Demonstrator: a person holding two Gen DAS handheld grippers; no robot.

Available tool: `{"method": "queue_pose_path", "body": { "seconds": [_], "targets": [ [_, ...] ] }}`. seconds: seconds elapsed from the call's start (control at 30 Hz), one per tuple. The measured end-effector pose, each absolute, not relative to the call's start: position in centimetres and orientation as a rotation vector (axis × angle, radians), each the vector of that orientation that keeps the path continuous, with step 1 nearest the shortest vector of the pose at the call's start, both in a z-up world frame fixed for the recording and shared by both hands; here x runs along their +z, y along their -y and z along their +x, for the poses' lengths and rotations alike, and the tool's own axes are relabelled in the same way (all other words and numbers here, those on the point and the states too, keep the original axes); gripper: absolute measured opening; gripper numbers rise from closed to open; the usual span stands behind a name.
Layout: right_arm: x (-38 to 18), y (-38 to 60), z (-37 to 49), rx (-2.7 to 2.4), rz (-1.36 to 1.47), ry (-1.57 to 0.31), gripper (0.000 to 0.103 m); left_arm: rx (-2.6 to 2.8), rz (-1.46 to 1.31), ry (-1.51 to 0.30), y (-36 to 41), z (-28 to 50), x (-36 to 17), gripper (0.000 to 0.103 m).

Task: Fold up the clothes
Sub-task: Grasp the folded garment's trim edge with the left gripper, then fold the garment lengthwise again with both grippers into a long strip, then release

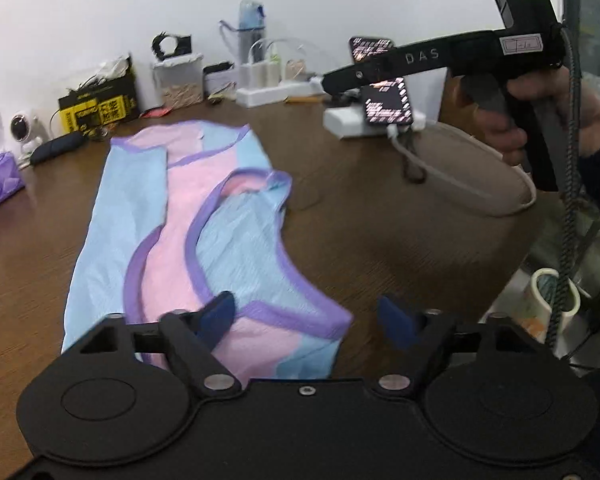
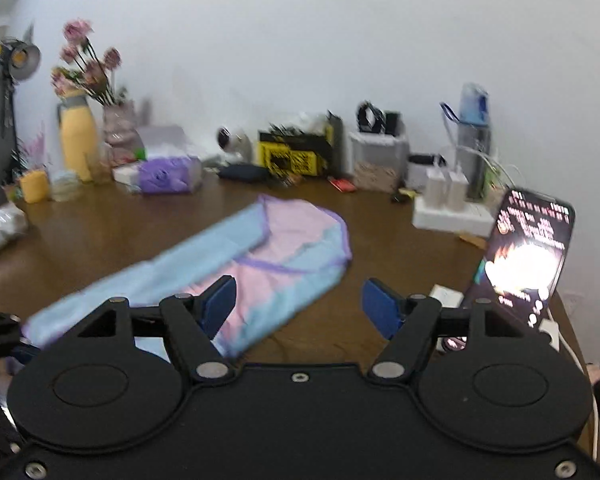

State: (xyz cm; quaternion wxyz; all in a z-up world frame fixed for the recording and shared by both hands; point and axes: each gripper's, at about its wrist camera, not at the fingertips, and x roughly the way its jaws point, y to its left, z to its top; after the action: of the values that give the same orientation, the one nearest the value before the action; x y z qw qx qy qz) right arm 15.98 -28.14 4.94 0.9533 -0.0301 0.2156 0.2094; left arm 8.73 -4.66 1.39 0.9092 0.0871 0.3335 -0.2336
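A light-blue and pink sleeveless top with purple trim (image 1: 188,232) lies flat on the brown wooden table (image 1: 360,220), its sides folded inward. It also shows in the right wrist view (image 2: 236,264), blurred. My left gripper (image 1: 306,320) is open and empty, hovering over the garment's near right corner. My right gripper (image 2: 298,304) is open and empty, above the table beside the garment's right edge. In the left wrist view the right gripper's body (image 1: 440,60) is held high at the upper right by a hand.
Clutter lines the wall: a purple tissue pack (image 2: 168,174), yellow box (image 2: 296,152), water bottle (image 2: 474,128), power strip (image 2: 452,212), small camera (image 1: 22,128), flowers (image 2: 84,68). A lit phone (image 2: 524,256) stands at right. A beige pouch (image 1: 472,168) lies right of the garment.
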Motion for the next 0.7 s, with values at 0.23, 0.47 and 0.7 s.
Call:
{"method": "queue_pose_path", "body": {
  "seconds": [0.23,0.47,0.7],
  "targets": [
    [1.6,25.2,21.7,0.362,-0.093,-0.539,0.075,-0.425,0.132,-0.726,-0.6,9.1,2.0,0.013],
    [-0.5,21.9,28.5,0.357,-0.085,-0.652,0.060,-0.364,0.086,-0.725,-4.5,8.3,2.8,0.012],
    [-1.4,20.9,30.8,0.373,-0.085,-0.663,0.026,-0.396,0.076,-0.706,-4.7,8.1,2.8,0.012]
  ]
}}
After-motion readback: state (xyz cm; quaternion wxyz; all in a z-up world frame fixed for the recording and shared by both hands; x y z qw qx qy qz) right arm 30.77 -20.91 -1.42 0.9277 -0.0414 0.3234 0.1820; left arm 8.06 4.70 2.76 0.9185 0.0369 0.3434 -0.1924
